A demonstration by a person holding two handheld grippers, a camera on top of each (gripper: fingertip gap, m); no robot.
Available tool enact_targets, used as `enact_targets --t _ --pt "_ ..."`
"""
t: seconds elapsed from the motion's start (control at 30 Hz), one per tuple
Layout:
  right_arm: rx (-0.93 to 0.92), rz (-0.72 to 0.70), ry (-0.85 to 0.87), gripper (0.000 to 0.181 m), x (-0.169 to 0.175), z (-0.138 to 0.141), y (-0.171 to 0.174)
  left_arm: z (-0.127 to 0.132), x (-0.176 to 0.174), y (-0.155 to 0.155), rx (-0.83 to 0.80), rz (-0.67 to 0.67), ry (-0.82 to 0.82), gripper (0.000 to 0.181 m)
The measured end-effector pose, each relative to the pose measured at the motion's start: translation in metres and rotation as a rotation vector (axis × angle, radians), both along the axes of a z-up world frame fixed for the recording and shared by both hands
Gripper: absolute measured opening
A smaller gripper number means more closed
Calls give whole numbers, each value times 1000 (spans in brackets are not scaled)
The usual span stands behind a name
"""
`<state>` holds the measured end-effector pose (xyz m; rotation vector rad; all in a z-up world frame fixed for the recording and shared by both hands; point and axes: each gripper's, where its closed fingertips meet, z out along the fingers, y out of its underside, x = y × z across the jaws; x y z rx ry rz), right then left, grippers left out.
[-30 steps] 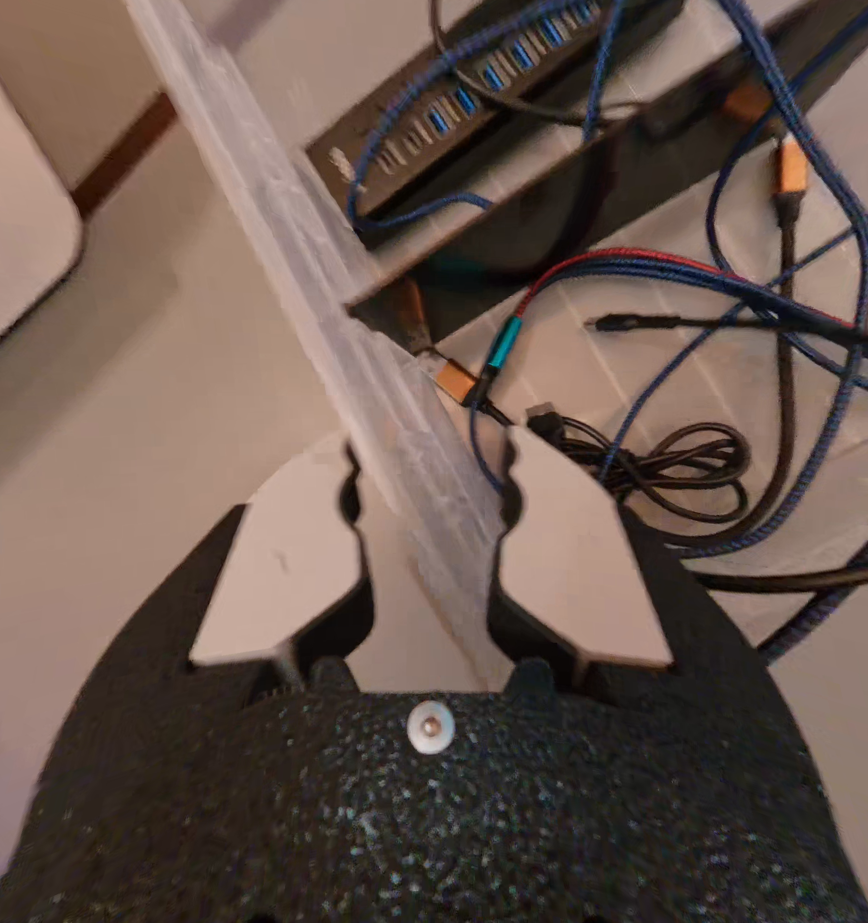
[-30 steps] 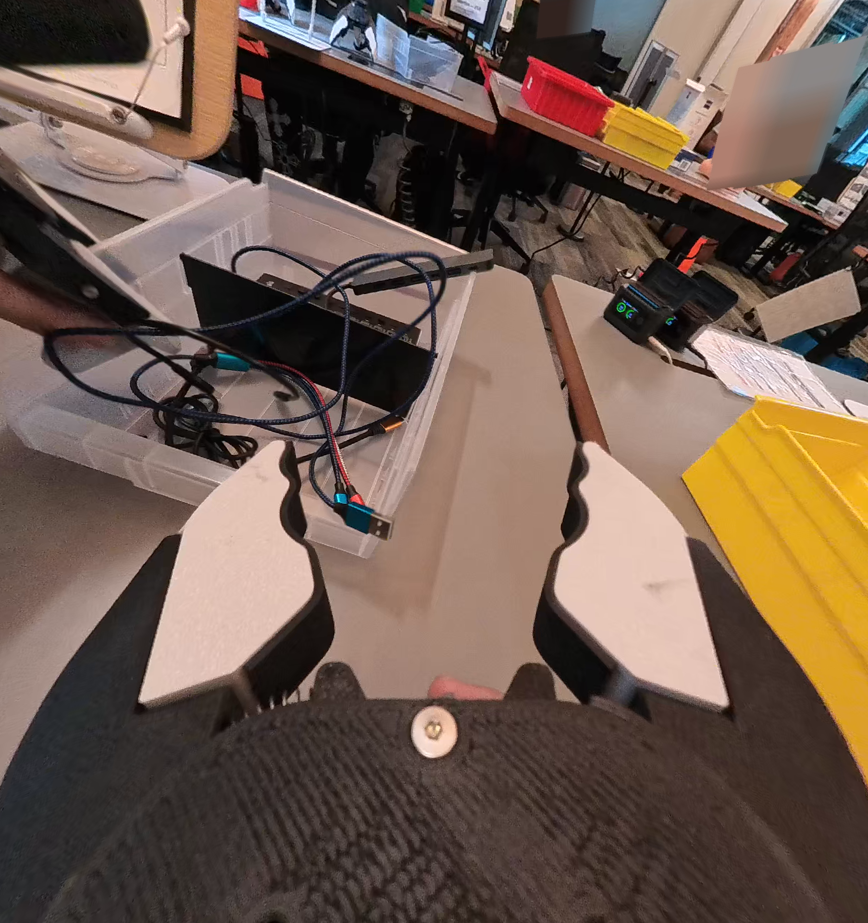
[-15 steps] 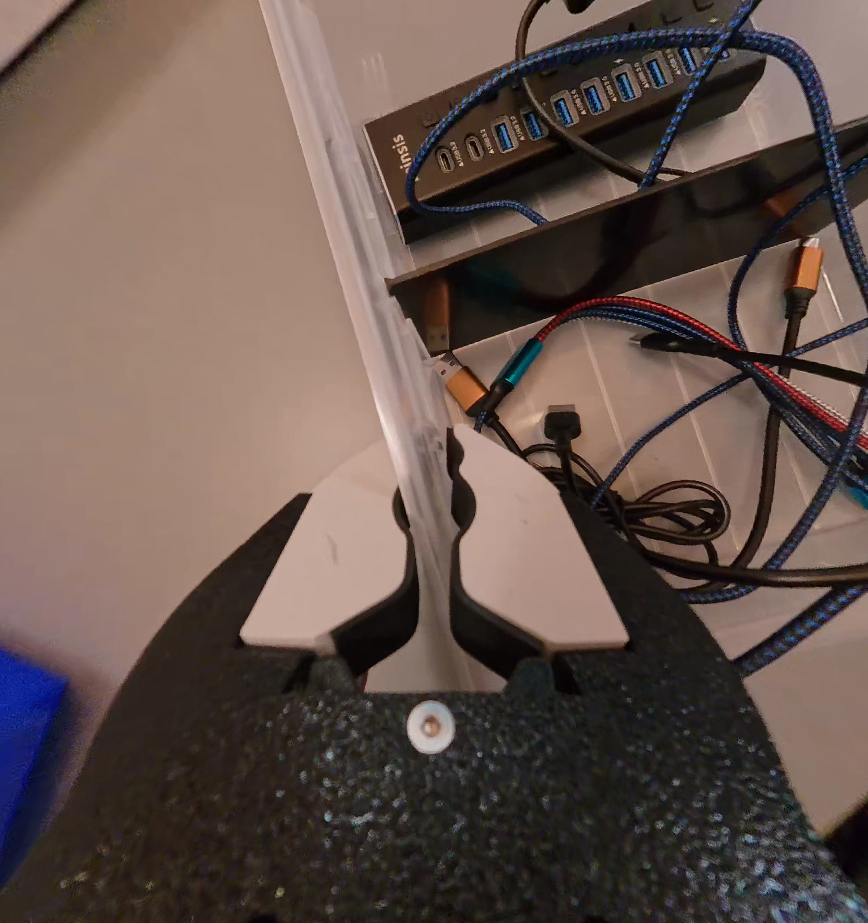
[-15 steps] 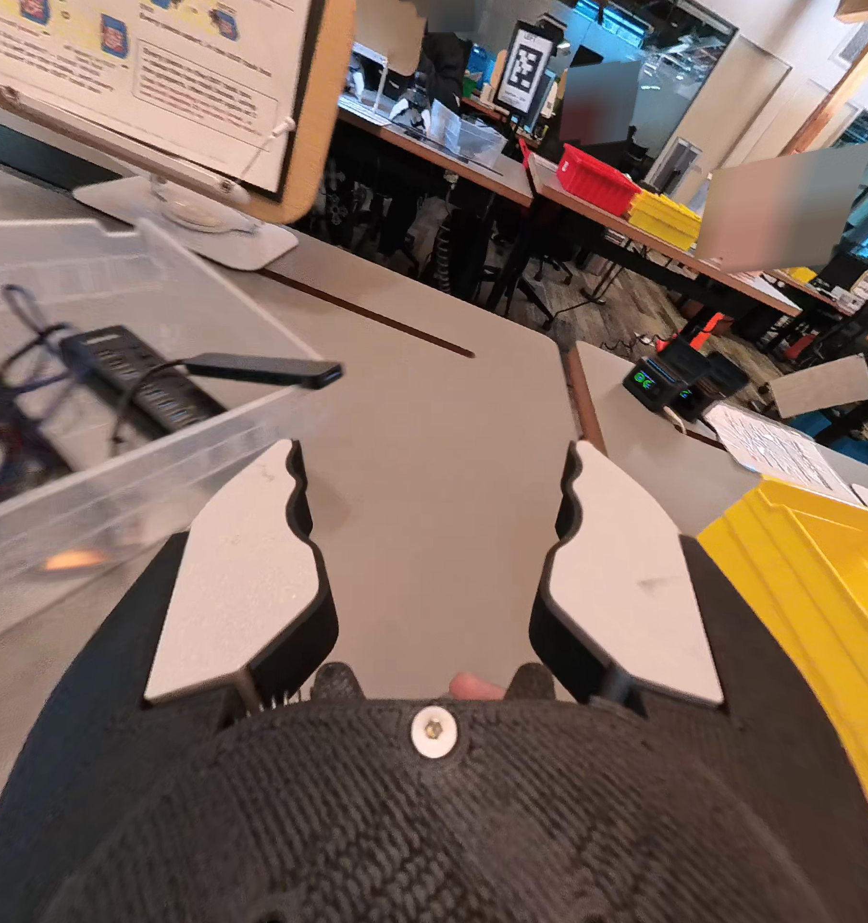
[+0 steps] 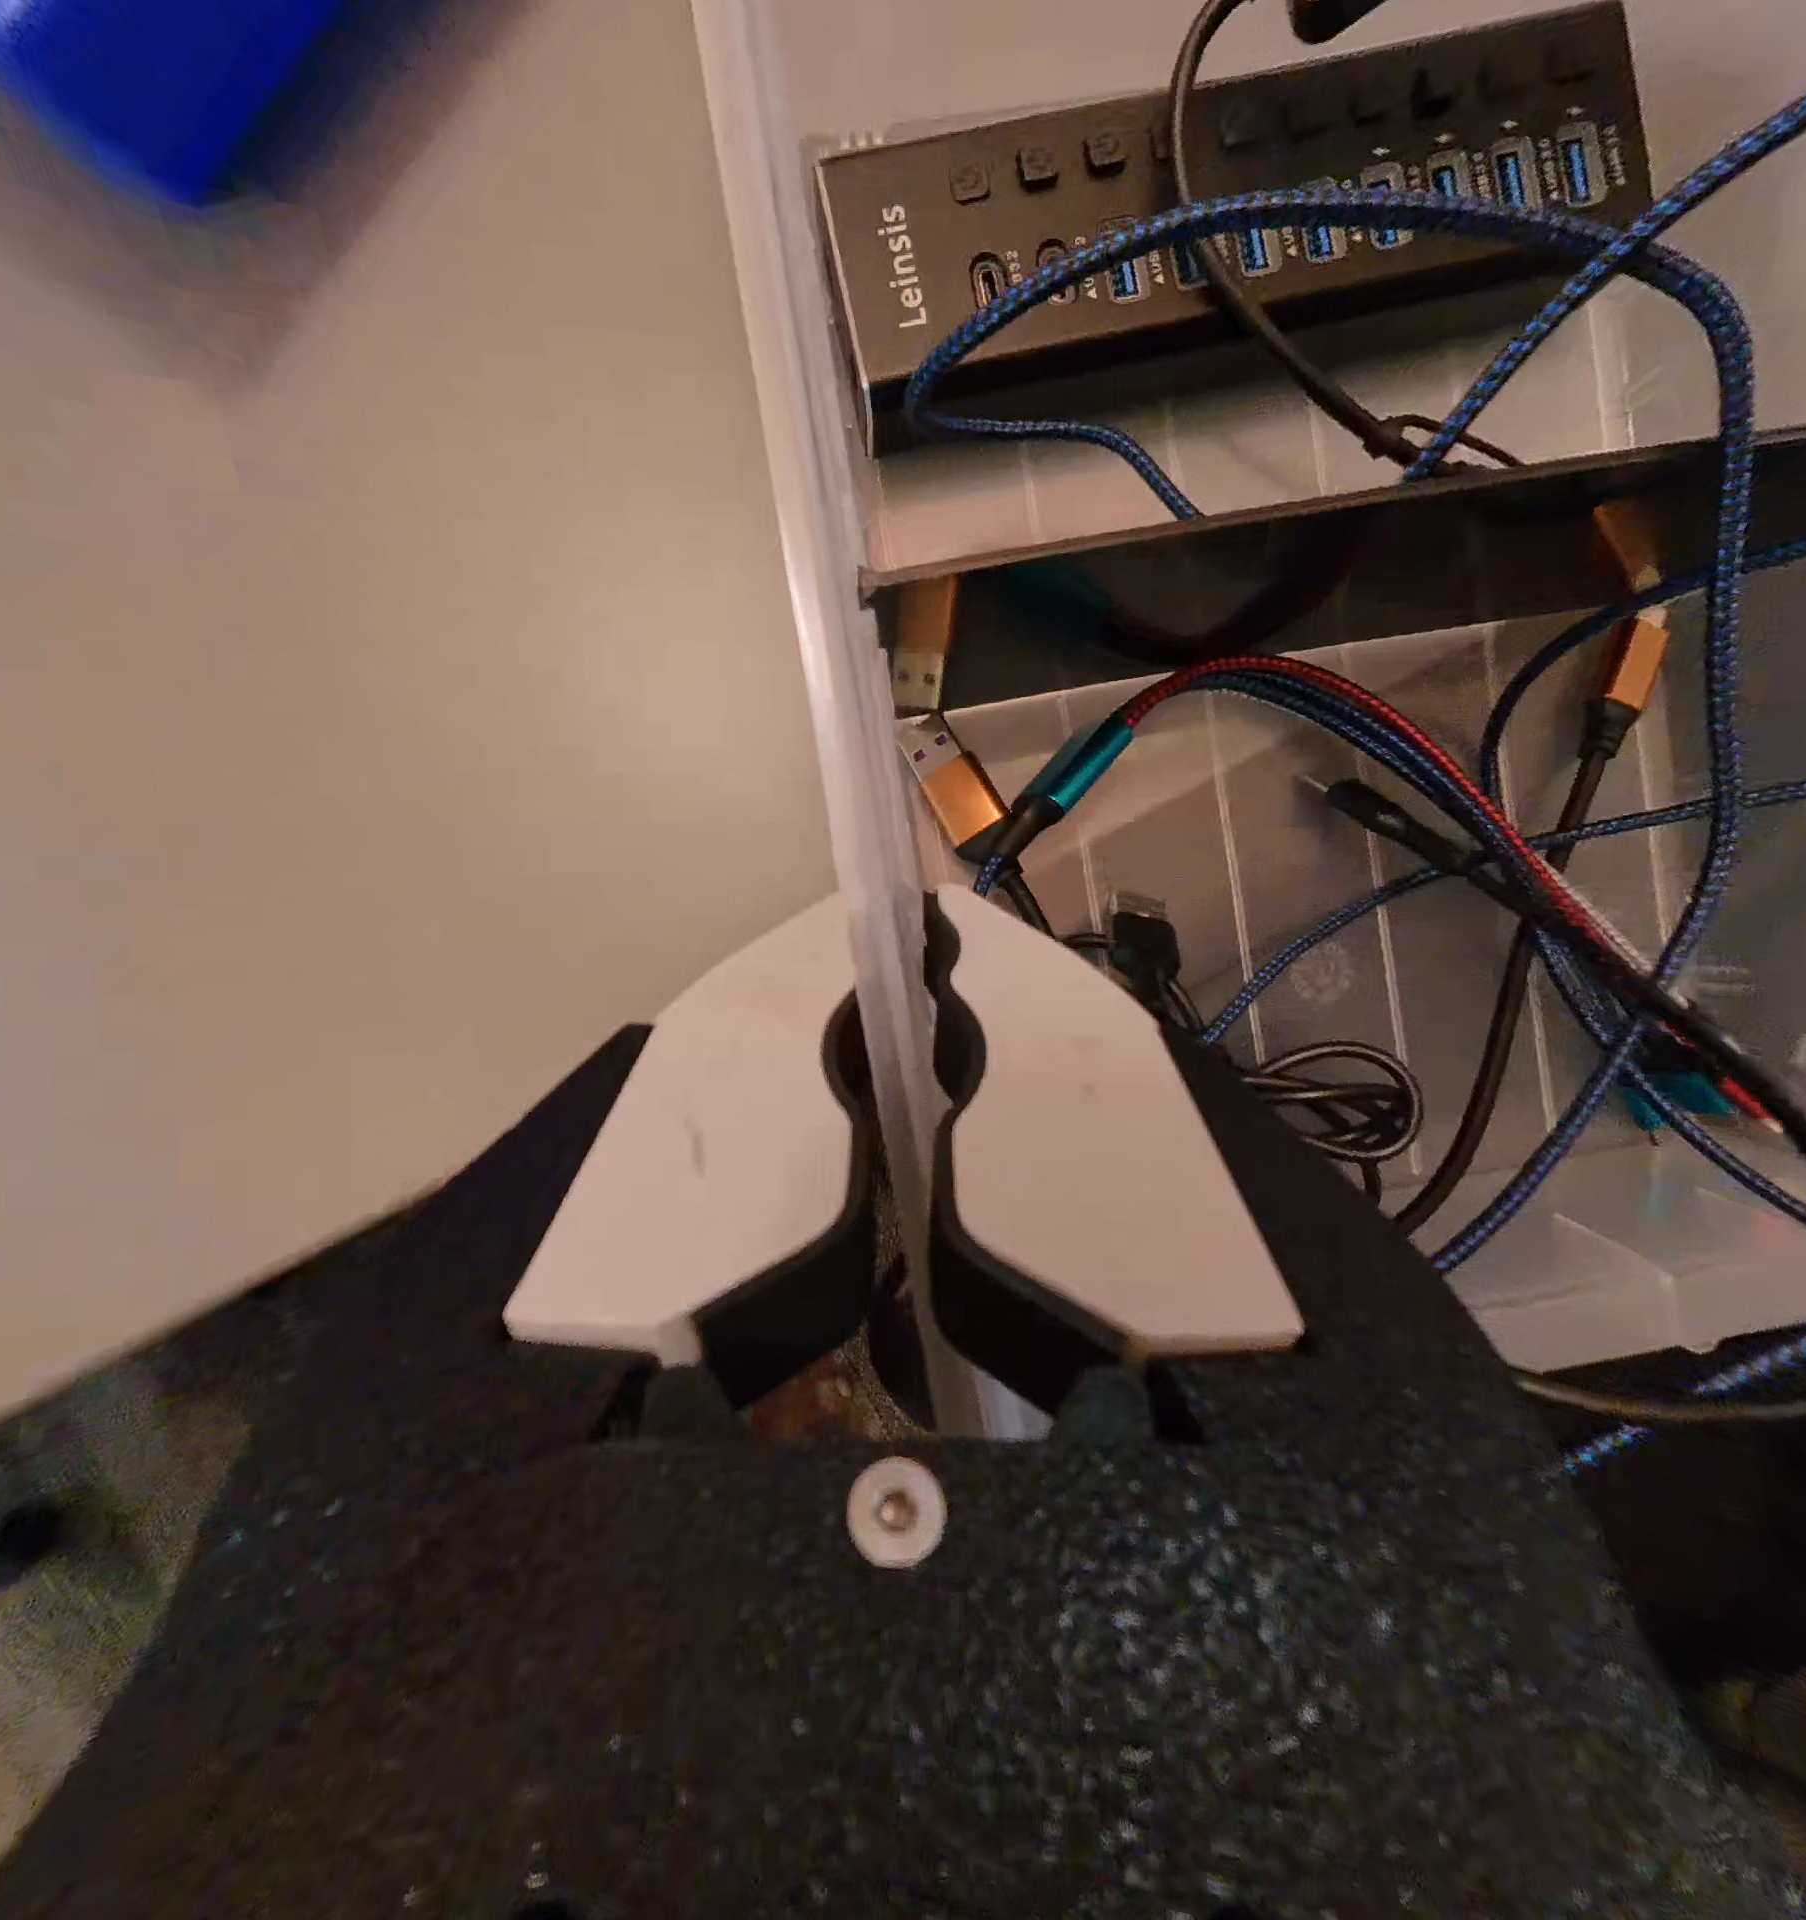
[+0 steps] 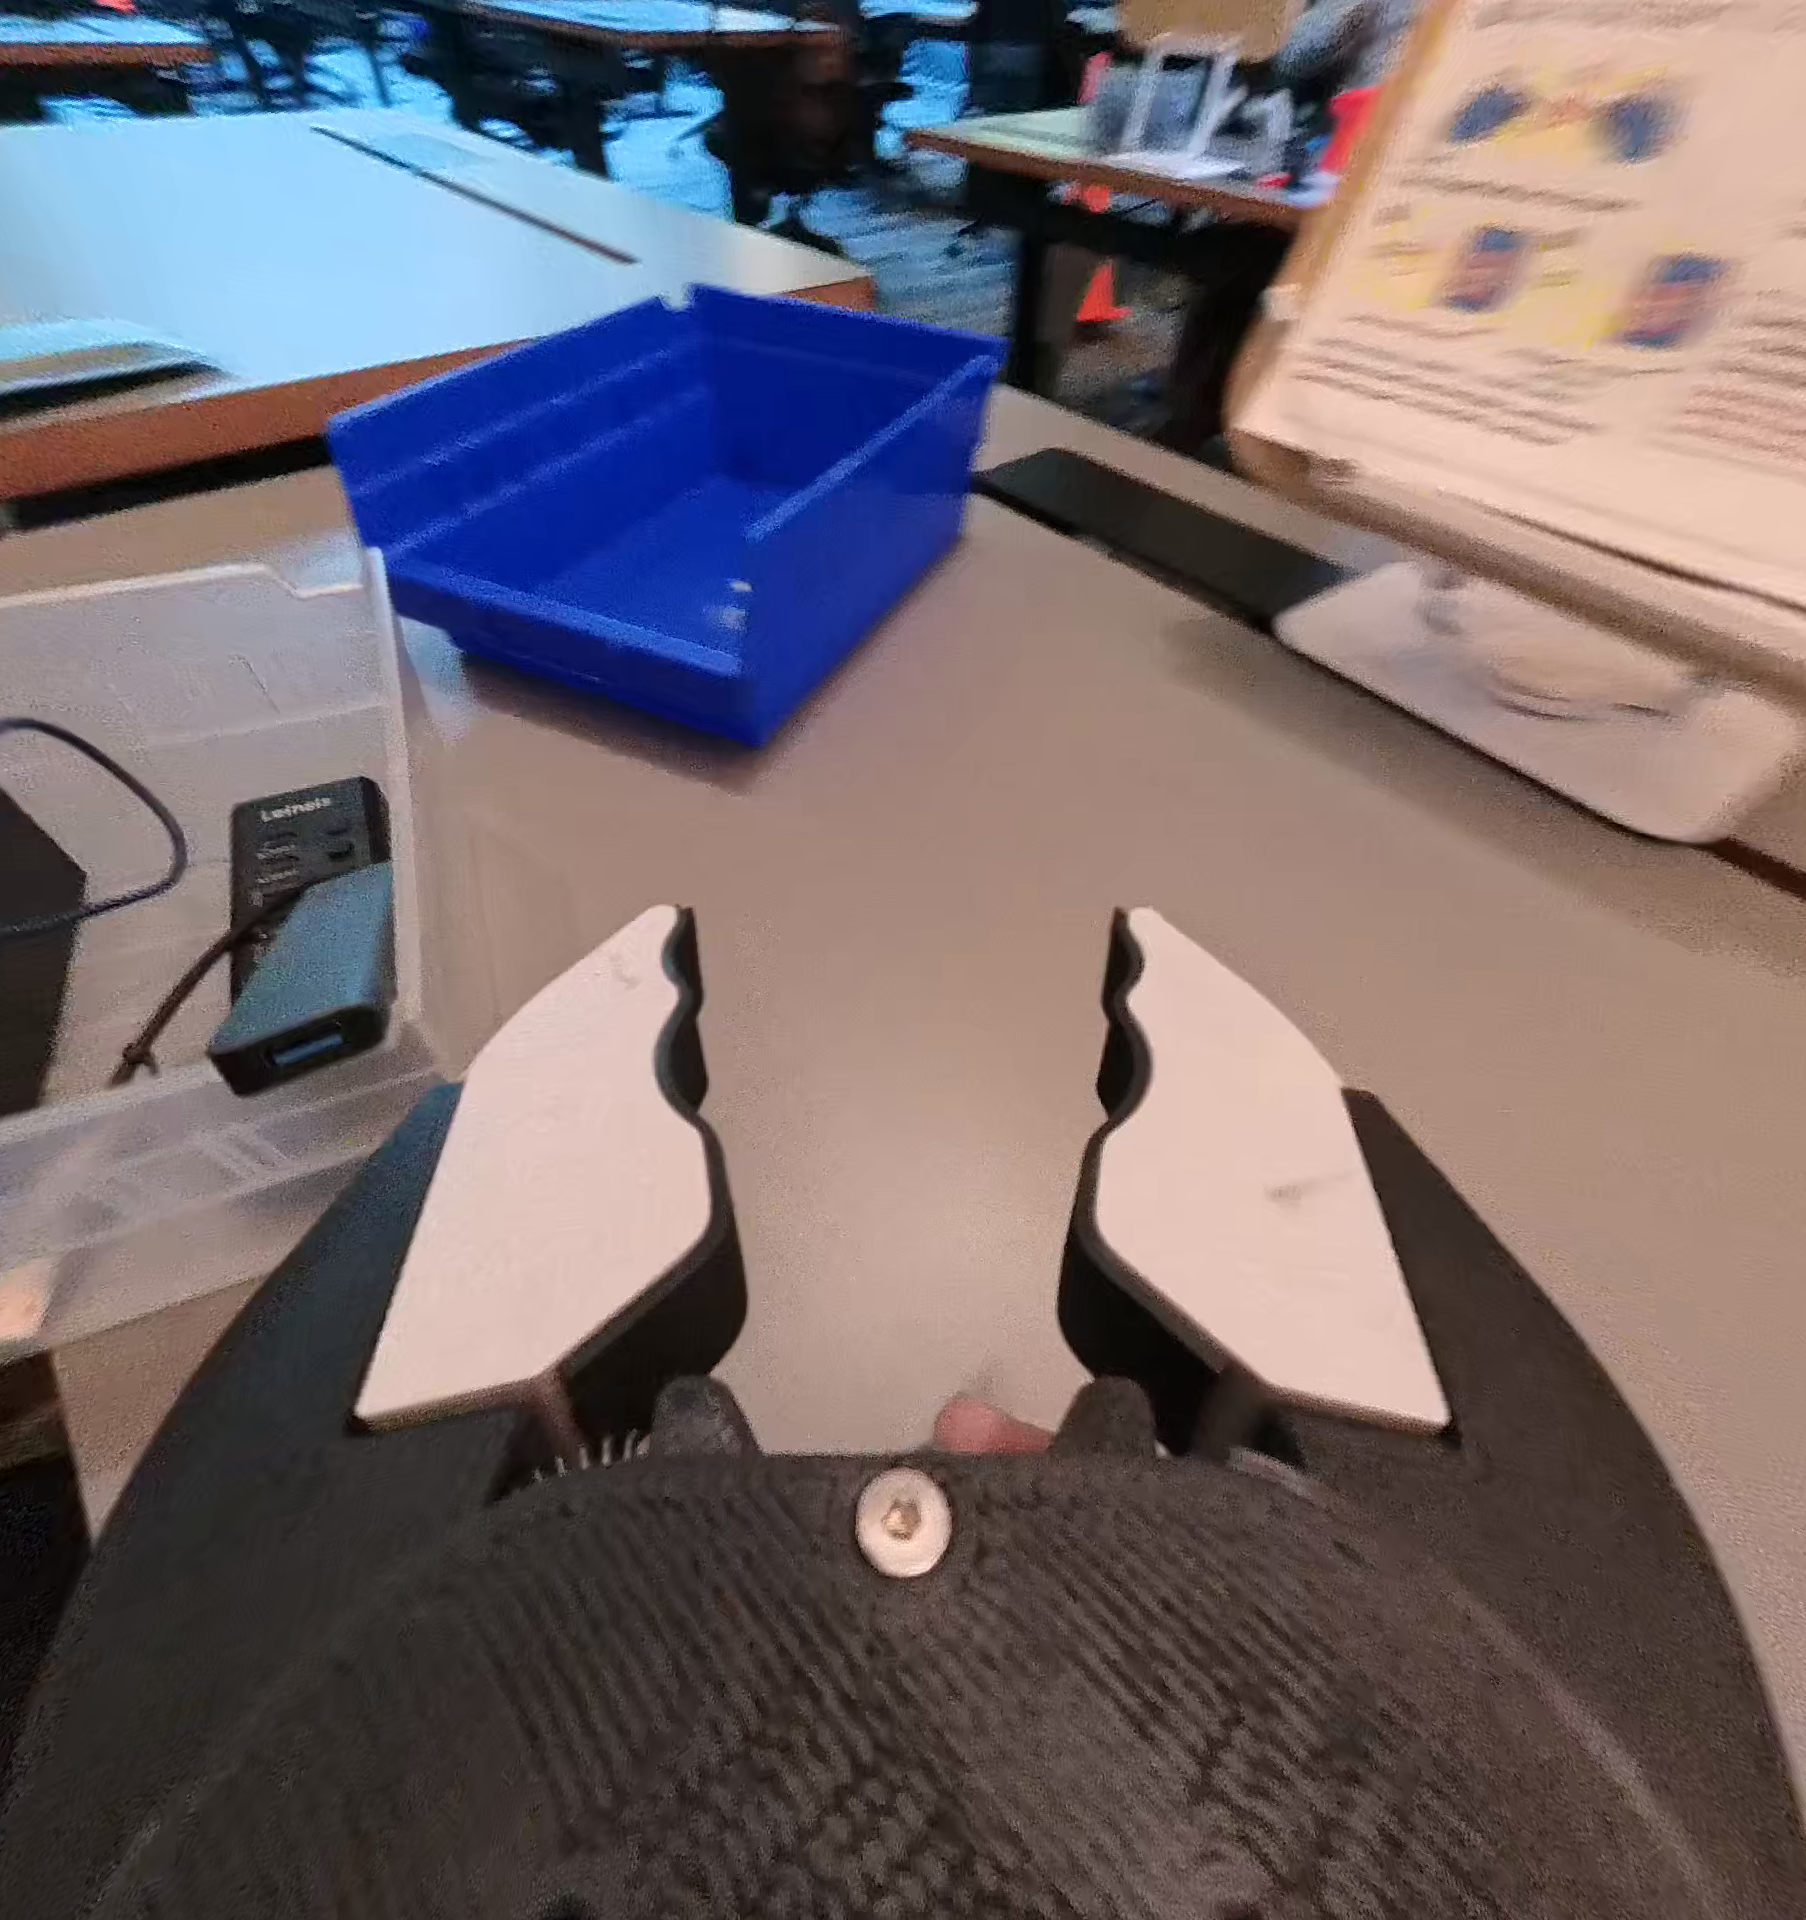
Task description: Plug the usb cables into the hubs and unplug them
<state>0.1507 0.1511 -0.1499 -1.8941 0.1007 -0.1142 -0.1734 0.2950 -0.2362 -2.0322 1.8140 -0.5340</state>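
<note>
The left gripper (image 5: 894,1023) pinches the clear bin's wall (image 5: 774,312), fingers clenched on it. Inside lie a black hub (image 5: 1231,239) and tangled cables (image 5: 1501,852) (all loose, as far as shows). The right gripper (image 6: 901,1023) hangs spread wide, empty, over the table (image 6: 982,810), a blue bin (image 6: 670,499) beyond.

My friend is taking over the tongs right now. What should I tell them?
Left tongs: shut on the wall of the clear box, holding it.
Right tongs: open, empty, over bare table.
In the box: long black hub, small grey hub, and a tangle of cables. The orange plug and teal plug lie loose on the box floor.
Done: I can't tell whether any cable is in a port of the long hub.
Left: pick a loose plug, push it into a hub, pull it out again.
</note>
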Motion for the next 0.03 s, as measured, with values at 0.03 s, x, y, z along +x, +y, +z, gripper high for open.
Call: enact_targets --t 0.03 --pt "-14 24 18 78 -10 -1 25 0 -15 8 -1 40 -4 4"
